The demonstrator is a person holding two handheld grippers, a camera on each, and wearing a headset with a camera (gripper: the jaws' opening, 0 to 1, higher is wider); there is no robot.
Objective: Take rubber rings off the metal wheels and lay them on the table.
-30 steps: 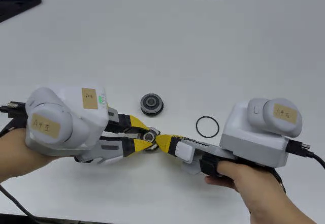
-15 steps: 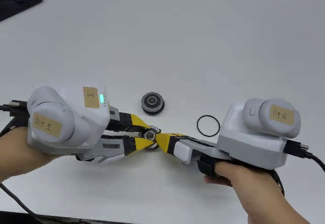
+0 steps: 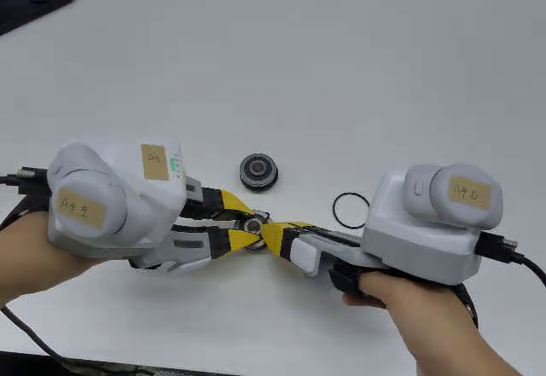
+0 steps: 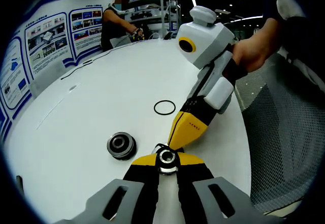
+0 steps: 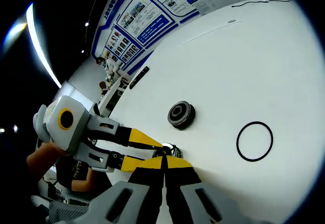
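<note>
Overhead, the left tool (image 3: 246, 226) clamps a metal wheel (image 3: 253, 225) near the desk's (image 3: 384, 69) front edge. Left gripper view: the right tool (image 4: 171, 141), pressed together, seems to nip its rubber ring (image 4: 158, 147). Right gripper view: a freed ring (image 5: 237, 141) lies nearby. Likely soft and stretchy; pull by its edge.

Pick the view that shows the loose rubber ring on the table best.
Right gripper view: the ring lies whole, large and unobstructed. Left gripper view shows it whole but small; head view shows it small too.
</note>
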